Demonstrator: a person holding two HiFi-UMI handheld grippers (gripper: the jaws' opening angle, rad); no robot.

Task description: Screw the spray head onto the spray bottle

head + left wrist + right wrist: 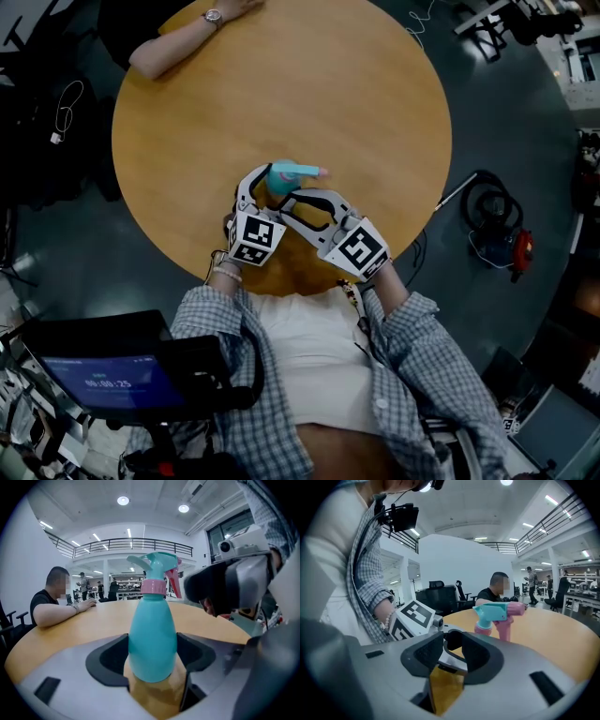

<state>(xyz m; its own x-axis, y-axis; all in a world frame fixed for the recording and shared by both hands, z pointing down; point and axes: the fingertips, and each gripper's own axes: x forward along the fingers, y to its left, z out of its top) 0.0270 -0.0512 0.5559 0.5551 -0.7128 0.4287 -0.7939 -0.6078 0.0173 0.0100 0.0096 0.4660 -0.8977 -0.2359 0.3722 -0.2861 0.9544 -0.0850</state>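
A teal spray bottle (152,639) stands upright on the round wooden table (281,84), near its front edge. The teal spray head (157,566), with its pink collar and trigger, sits on the neck. My left gripper (152,660) is shut on the bottle's body, with a jaw on each side. From above, the spray head (291,172) shows just beyond both grippers. My right gripper (286,200) is close to the right of the bottle. In the right gripper view the right gripper (450,656) has a narrow gap with nothing in it. The spray head (497,613) lies beyond and above the jaws.
A seated person rests a forearm with a wristwatch (187,33) on the far edge of the table. On the dark floor to the right lies a black and red device with a hose (497,234). A screen on a stand (103,375) is at my lower left.
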